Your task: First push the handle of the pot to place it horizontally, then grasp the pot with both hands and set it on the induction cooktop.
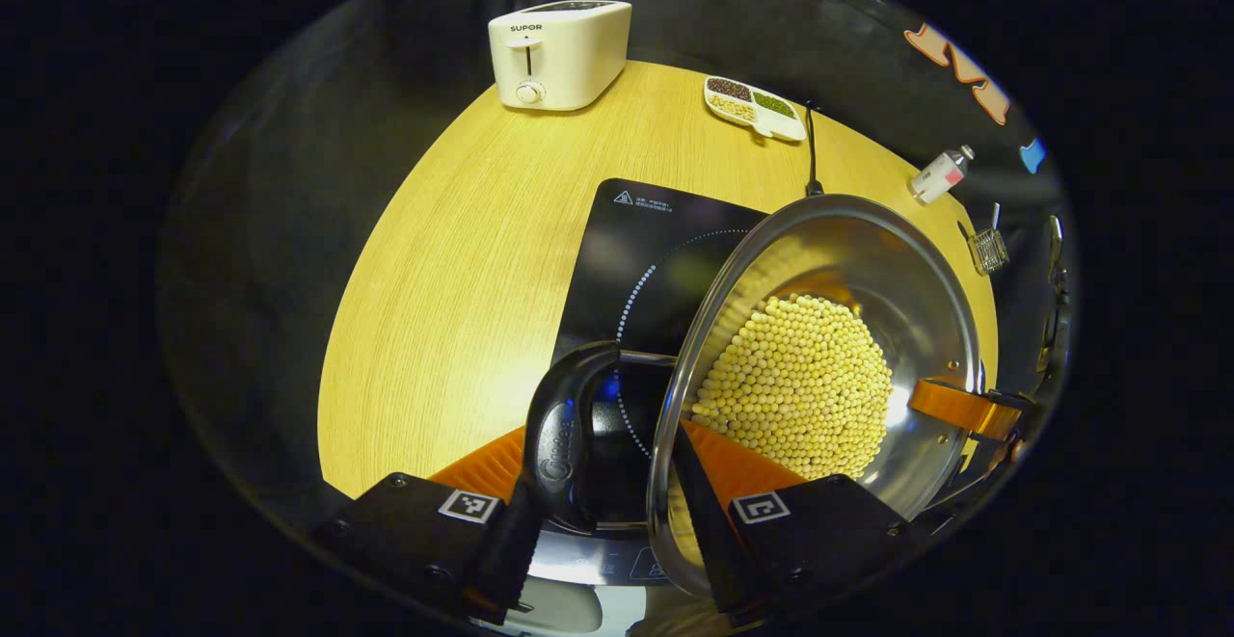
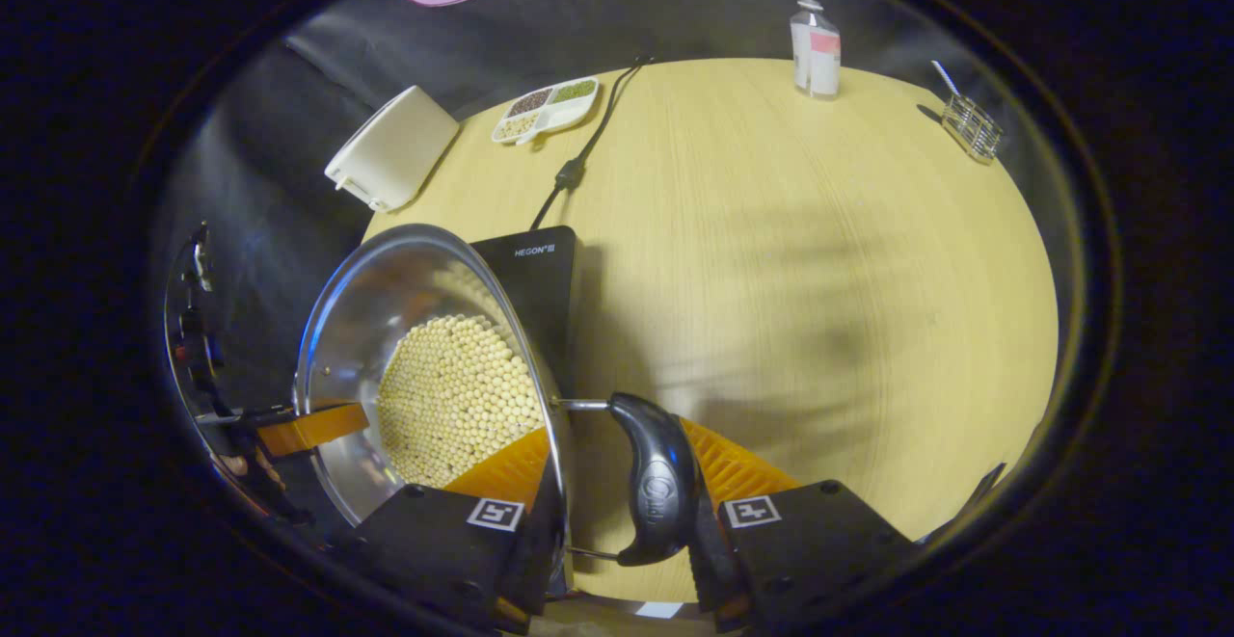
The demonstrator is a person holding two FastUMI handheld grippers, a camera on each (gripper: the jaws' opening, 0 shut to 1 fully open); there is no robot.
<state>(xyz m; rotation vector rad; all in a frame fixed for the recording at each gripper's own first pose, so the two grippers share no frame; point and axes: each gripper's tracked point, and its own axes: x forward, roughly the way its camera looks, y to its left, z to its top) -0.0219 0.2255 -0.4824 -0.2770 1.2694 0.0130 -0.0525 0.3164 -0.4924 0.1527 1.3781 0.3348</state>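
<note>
Steel rim and black side handle sit between the fingers of each hand-held gripper: the left hand-held gripper (image 1: 617, 483) and the right hand-held gripper (image 2: 617, 512) are both clenched on the pot (image 1: 868, 261) at opposite handles. The pot hangs over the induction cooktop (image 1: 646, 232), near the middle of the surface (image 1: 463, 261), and is loaded with yellow beans (image 1: 800, 386). I judge it heavy and slick-walled, its load liable to shift, so the handles are the hold and it should stay level.

wooden table (image 2: 819, 261): cooktop (image 1: 636, 261), toaster (image 1: 557, 54), divided dish (image 1: 754, 107), bottle (image 2: 816, 47), wire basket (image 2: 972, 126).
</note>
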